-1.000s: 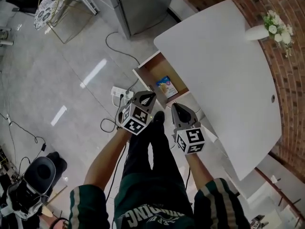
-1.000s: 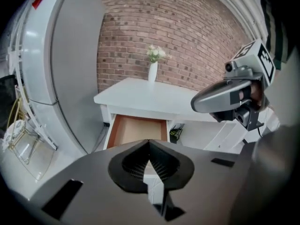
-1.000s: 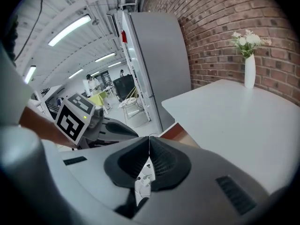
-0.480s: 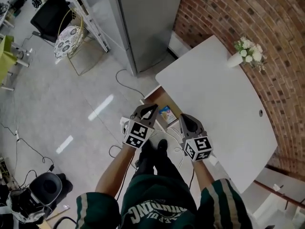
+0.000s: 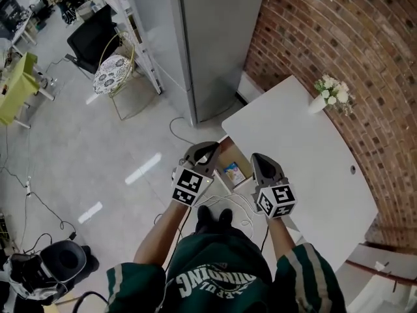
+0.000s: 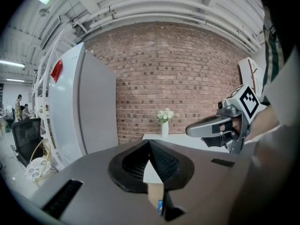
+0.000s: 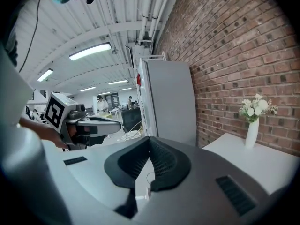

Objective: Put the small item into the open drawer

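— Under the near edge of the white bench (image 5: 306, 155): drawer (image 5: 226, 154) pulled open, wooden floor showing. The small item (image 5: 234, 173), a blue-and-yellow packet, lies flat inside it.
— Anything gripped?
— No. Jaws of left gripper (image 5: 207, 149) pressed together, nothing between them. Same for right gripper (image 5: 258, 159): tips meeting, empty.
— Where are they?
— Head view: side by side but apart, one on each side of the drawer in the picture, both clear of the packet. Left gripper view looks past its closed jaws onto brown wood and a sliver of blue.
— Surroundings?
— Vase of flowers (image 5: 328, 94) at the bench's far end, close to the brick wall (image 5: 339, 31). Tall grey fridge (image 5: 215, 38) just beyond the drawer. Chair with patterned seat (image 5: 112, 74) well off to the left.
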### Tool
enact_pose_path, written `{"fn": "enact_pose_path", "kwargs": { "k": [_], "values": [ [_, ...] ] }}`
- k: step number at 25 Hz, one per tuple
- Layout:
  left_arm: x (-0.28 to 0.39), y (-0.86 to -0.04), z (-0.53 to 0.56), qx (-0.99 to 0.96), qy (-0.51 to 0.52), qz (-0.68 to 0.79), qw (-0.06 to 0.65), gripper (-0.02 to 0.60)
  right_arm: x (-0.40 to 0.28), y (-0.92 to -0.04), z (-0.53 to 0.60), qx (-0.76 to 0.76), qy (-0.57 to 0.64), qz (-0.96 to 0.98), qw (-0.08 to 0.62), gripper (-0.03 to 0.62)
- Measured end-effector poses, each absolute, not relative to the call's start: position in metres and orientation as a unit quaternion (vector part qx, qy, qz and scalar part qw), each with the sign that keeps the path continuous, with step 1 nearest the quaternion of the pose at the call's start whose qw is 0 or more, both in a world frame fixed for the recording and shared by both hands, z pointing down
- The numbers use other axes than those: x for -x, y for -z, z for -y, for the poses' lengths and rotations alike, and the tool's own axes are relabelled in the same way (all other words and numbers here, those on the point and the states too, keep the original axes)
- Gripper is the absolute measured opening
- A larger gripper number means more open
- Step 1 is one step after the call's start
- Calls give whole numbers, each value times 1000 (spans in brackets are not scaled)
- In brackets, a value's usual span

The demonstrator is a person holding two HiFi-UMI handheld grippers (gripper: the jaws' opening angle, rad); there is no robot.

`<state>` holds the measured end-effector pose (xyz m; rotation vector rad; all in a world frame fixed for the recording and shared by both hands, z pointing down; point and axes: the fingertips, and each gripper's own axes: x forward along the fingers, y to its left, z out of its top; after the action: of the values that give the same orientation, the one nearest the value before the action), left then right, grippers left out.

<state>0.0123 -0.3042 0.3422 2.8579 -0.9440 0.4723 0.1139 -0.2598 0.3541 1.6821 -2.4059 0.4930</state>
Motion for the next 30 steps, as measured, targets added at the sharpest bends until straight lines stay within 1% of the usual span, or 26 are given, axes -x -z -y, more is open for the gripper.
{"fn": "enact_pose_path", "kwargs": {
  "k": [6,13,30],
  "values": [
    [3,-324,296,-936,-146,321,26,15,-99,-332,253,-561,-145,812,69,25],
    [13,-309,294,-936,-131,328,17,15,-91,-320,252,-567,-131,810,73,25],
    [8,-316,289,-940,-134,313,16,15,-97,-328,242,-577,-130,802,79,25]
  ]
}}
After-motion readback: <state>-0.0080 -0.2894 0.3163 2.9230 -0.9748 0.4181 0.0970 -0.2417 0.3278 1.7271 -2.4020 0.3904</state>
